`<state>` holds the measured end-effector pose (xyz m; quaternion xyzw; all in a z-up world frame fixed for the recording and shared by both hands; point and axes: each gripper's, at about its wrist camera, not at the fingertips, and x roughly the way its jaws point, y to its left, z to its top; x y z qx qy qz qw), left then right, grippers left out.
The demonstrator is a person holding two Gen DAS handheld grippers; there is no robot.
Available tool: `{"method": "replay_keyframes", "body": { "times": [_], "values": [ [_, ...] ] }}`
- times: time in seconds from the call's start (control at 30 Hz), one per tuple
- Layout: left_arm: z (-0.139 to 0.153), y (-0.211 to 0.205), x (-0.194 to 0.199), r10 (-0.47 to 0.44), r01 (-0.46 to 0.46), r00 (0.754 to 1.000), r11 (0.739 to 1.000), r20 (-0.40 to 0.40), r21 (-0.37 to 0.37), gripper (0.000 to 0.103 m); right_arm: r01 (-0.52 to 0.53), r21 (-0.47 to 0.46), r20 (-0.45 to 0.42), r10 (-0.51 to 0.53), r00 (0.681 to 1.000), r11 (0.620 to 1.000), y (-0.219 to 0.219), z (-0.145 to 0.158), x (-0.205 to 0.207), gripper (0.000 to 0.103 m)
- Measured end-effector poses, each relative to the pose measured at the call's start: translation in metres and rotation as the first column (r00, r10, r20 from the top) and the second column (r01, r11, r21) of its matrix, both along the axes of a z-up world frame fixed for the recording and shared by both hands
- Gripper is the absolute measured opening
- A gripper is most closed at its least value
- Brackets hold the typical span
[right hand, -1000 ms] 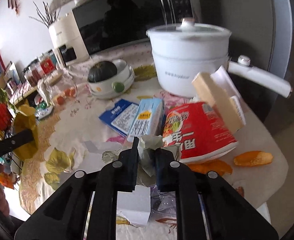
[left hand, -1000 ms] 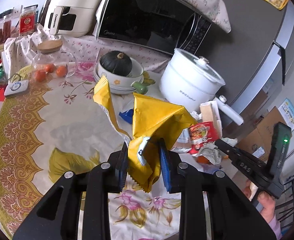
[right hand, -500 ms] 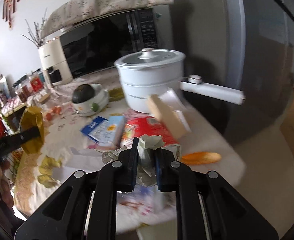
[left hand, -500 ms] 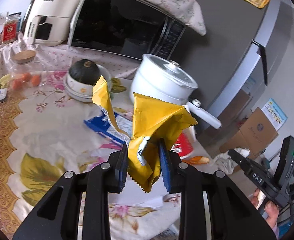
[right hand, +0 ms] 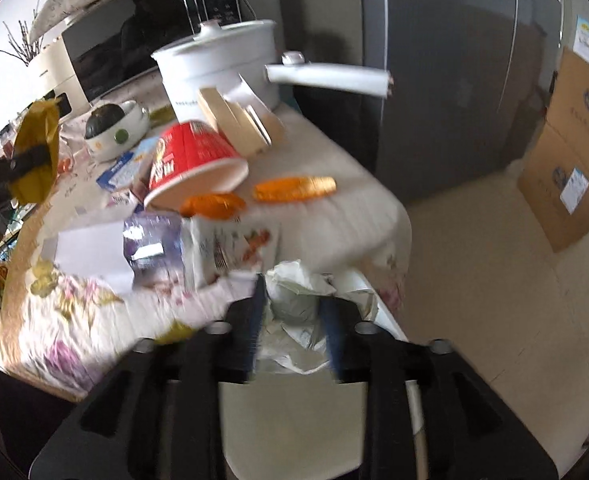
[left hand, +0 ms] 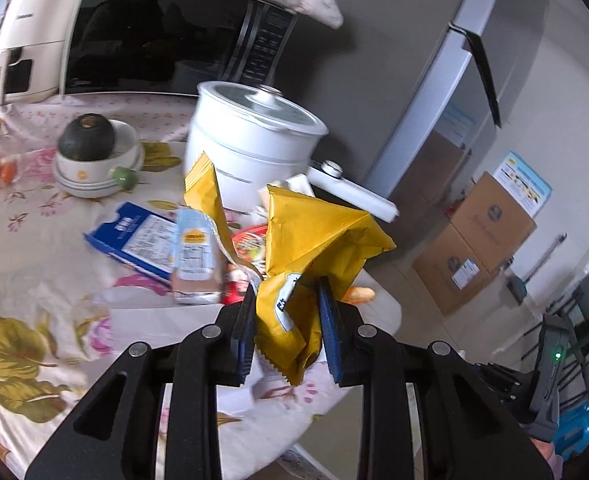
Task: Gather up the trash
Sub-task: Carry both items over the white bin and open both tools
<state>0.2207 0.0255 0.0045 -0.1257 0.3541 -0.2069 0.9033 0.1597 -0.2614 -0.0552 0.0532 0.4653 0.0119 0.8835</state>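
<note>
- Past the counter (right hand: 334,216) edge, both views have swung from the littered cloth toward the floor (likely heading to a bin).
- Left tongs (left hand: 286,320) still pinch the yellow wrapper (left hand: 314,240).
- Right tongs (right hand: 294,312) still clamp the crumpled tissue (right hand: 294,292).

We swing both hand-held grippers rightward off the bench (right hand: 334,216): the left hand-held gripper (left hand: 286,332) carries the yellow wrapper (left hand: 318,240) toward the edge, and the right hand-held gripper (right hand: 294,320) brings the crumpled paper (right hand: 294,296) past the corner, over the floor (right hand: 474,280).
</note>
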Motion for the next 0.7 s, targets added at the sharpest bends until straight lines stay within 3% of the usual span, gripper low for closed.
{"method": "replay_keyframes", "body": {
  "times": [0.1, 0.23, 0.33, 0.53, 0.7],
  "values": [
    [-0.003, -0.017, 0.001, -0.029, 0.029, 1.0, 1.0, -0.002, 0.006, 0.028, 0.022, -0.001, 0.006, -0.022, 1.0, 1.0, -0.006, 0.004, -0.005, 0.05],
    [-0.007, -0.036, 0.0, -0.062, 0.062, 0.998, 0.998, -0.002, 0.013, 0.029, 0.135, -0.03, 0.069, -0.133, 0.989, 0.99, -0.025, 0.017, -0.012, 0.077],
    [-0.008, -0.049, -0.001, -0.09, 0.09, 0.996, 0.996, -0.003, 0.011, 0.029, 0.257, -0.059, 0.136, -0.247, 0.959, 0.965, -0.043, 0.028, -0.017, 0.089],
    [-0.014, -0.079, -0.007, -0.17, 0.17, 0.985, 0.985, -0.014, 0.012, 0.029, 0.457, -0.153, 0.231, -0.418, 0.879, 0.876, -0.073, 0.039, -0.024, 0.091],
    [-0.024, -0.115, -0.016, -0.268, 0.269, 0.963, 0.963, -0.034, 0.032, 0.031, 0.534, -0.155, 0.248, -0.49, 0.835, 0.831, -0.094, 0.039, -0.027, 0.092]
  ]
}}
